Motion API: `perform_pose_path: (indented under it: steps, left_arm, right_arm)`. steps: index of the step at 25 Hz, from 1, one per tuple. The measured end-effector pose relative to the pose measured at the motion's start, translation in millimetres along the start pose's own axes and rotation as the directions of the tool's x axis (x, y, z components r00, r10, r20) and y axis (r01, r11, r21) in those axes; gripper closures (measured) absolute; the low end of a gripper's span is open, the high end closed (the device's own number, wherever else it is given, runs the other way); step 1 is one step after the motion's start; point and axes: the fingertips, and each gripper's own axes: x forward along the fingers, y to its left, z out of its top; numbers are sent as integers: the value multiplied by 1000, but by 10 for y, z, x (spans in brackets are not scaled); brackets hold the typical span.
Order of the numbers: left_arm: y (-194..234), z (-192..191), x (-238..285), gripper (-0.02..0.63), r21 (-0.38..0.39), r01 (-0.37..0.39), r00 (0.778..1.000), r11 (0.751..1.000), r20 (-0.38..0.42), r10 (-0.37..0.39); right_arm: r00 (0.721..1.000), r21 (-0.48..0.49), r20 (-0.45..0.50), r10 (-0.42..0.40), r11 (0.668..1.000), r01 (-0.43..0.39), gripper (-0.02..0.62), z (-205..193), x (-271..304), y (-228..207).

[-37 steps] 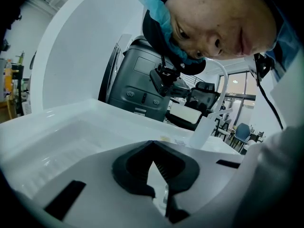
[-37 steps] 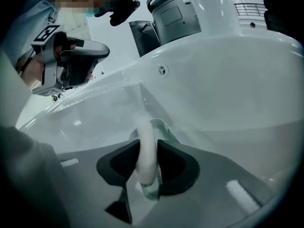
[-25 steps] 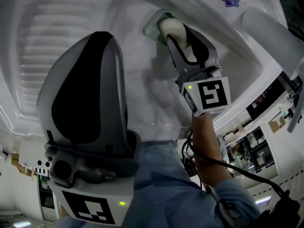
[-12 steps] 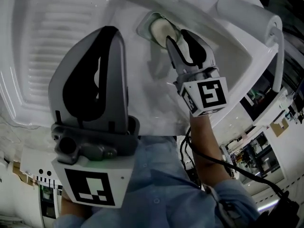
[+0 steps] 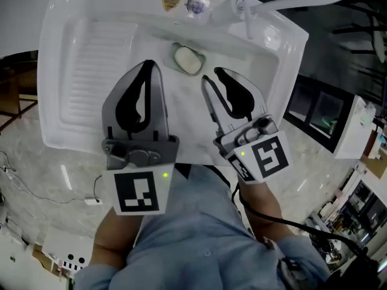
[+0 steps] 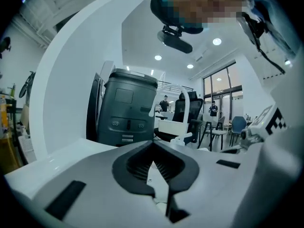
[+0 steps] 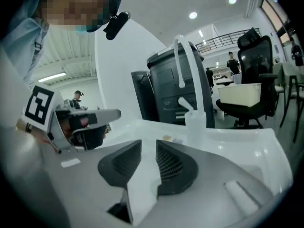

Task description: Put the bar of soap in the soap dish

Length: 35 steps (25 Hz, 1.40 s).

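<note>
A cream oval bar of soap (image 5: 187, 59) lies in the small soap dish (image 5: 176, 48) at the back of the white sink (image 5: 91, 119), with nothing touching it. My right gripper (image 5: 211, 75) hangs above the basin, just right of the soap and apart from it. Its jaws are closing, and a narrow gap (image 7: 148, 152) with nothing in it still shows between the pads. My left gripper (image 5: 148, 65) floats left of the soap over the ribbed drainboard, its jaws (image 6: 153, 145) shut and empty.
A white tap (image 5: 284, 2) arches over the sink's back right corner; it also shows in the right gripper view as a tap (image 7: 182, 56). Two stickers (image 5: 184, 3) sit on the back rim. Beyond the sink are office chairs (image 6: 187, 110), a dark cabinet (image 6: 126, 108) and people.
Both grippers have risen and drawn back from the sink. The right gripper came away from the soap, which stays in the dish, and its jaws have narrowed.
</note>
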Motion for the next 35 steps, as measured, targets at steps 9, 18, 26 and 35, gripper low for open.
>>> perform_pose_path:
  steps: [9, 18, 26, 35]
  left_arm:
    - [-429, 403, -466, 601, 39, 6, 998, 999, 57, -8]
    - [-627, 695, -685, 601, 186, -12, 988, 982, 152, -17]
    - [-655, 839, -726, 601, 221, 8, 983, 975, 180, -49]
    - [-554, 903, -691, 601, 226, 9, 979, 974, 195, -54]
  right_arm:
    - [984, -63, 168, -65, 995, 76, 591, 661, -705, 247]
    - [960, -90, 267, -85, 989, 113, 594, 898, -1026, 383]
    - [944, -113, 311, -112, 982, 154, 595, 1053, -1167, 330]
    - [935, -101, 330, -132, 980, 174, 595, 1101, -1171, 316]
